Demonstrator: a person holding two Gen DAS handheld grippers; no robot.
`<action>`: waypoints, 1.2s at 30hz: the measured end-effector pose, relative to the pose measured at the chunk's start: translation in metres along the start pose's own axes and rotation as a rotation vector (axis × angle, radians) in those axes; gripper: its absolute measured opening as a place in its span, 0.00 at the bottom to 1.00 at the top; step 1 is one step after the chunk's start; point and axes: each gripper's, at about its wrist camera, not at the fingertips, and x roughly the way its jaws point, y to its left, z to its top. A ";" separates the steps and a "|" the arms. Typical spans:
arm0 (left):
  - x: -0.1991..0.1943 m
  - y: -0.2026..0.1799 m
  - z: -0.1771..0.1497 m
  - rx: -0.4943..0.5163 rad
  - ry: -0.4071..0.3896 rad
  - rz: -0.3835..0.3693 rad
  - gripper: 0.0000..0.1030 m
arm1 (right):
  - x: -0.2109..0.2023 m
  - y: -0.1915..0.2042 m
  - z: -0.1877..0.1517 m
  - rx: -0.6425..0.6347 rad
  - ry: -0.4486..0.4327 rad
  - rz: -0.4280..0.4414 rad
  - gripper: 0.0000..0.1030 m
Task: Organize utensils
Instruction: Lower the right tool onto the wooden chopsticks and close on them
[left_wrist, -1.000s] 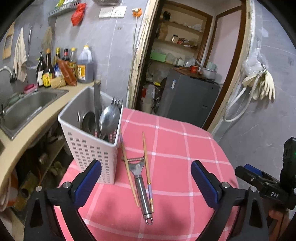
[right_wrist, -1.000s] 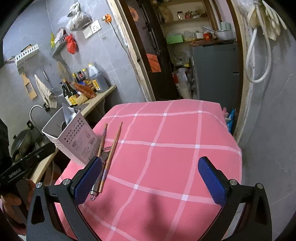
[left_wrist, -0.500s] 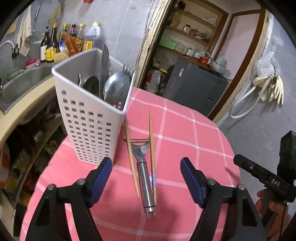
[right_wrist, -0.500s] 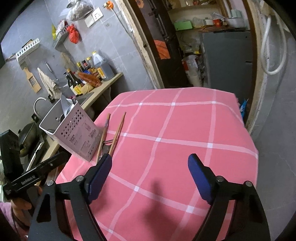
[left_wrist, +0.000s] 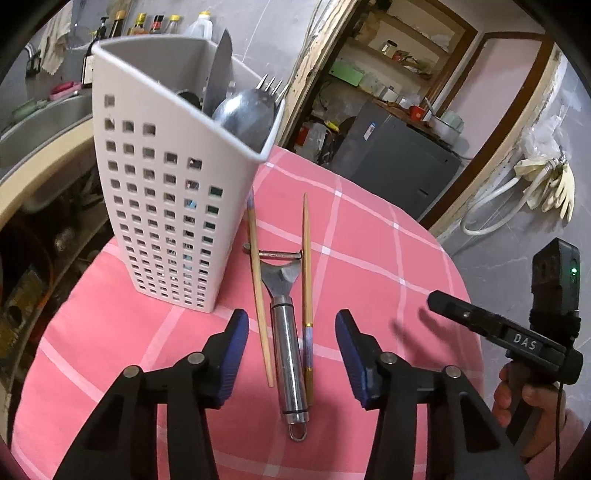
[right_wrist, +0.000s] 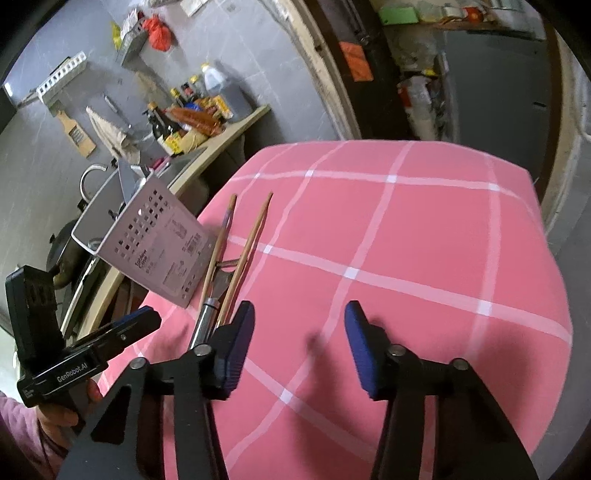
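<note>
A steel peeler (left_wrist: 287, 332) lies on the pink checked tablecloth (left_wrist: 369, 258) between two wooden chopsticks (left_wrist: 258, 295) (left_wrist: 306, 280). A white perforated utensil holder (left_wrist: 166, 206) stands just left of them, holding a spoon (left_wrist: 243, 118), a knife and a fork. My left gripper (left_wrist: 290, 350) is open and low, its fingers either side of the peeler handle and chopstick ends. My right gripper (right_wrist: 299, 343) is open and empty over bare cloth, right of the peeler (right_wrist: 207, 314), chopsticks (right_wrist: 247, 251) and holder (right_wrist: 155, 240).
A counter with a sink (left_wrist: 44, 122) and sauce bottles (right_wrist: 192, 114) runs along the left. A doorway with shelves and a grey cabinet (left_wrist: 399, 162) lies beyond the table. The table's edges fall away at left and right.
My left gripper has moved forward and down to the peeler and its jaws have narrowed around it. My right gripper has also narrowed and moved closer to the table.
</note>
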 end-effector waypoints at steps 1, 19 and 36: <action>0.002 0.001 0.000 -0.013 0.004 -0.002 0.43 | 0.005 0.001 0.001 -0.004 0.014 0.009 0.40; 0.015 0.032 -0.006 -0.102 0.031 0.015 0.34 | 0.064 0.032 0.000 -0.036 0.164 0.119 0.30; 0.014 0.058 -0.008 -0.104 0.049 -0.016 0.33 | 0.113 0.062 0.011 0.006 0.236 0.139 0.07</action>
